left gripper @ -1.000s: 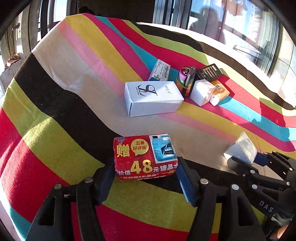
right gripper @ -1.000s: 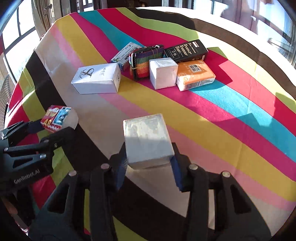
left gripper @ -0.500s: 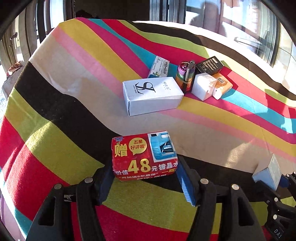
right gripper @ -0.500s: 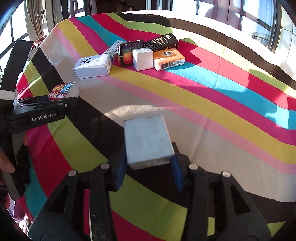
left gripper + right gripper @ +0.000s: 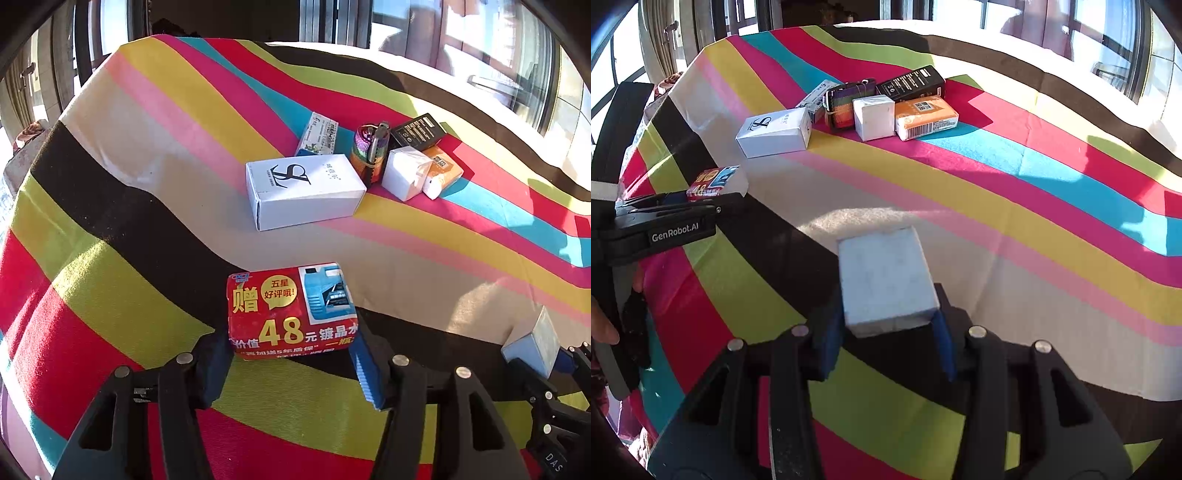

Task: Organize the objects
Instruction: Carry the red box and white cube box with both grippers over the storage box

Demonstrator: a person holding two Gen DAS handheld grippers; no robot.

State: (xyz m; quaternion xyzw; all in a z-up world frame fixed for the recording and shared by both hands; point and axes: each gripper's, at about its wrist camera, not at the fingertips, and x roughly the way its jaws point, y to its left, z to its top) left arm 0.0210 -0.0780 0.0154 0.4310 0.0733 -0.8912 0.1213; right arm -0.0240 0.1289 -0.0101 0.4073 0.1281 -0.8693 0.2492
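Note:
A red packet (image 5: 291,306) with yellow print sits between the blue pads of my left gripper (image 5: 291,349), whose jaws are closing on it; both pads touch its ends. It hangs over the striped cloth (image 5: 110,280) near the front edge. The right gripper (image 5: 886,326) is shut on a pale grey-blue box (image 5: 882,273), held above the black stripe. The same box (image 5: 535,341) shows at the lower right of the left wrist view. The red packet (image 5: 713,181) and left gripper (image 5: 698,201) appear at the left of the right wrist view.
Further back on the cloth lies a white box (image 5: 303,188). Behind it cluster a teal-white carton (image 5: 319,134), a rainbow strap roll (image 5: 369,151), a black box (image 5: 417,131), a white cube (image 5: 404,173) and an orange pack (image 5: 443,171). A hand (image 5: 602,325) shows at the left.
The right gripper has drawn back from the cluster with the grey-blue box, toward the near edge. The left fingers have closed a little on the red packet, which stays in place.

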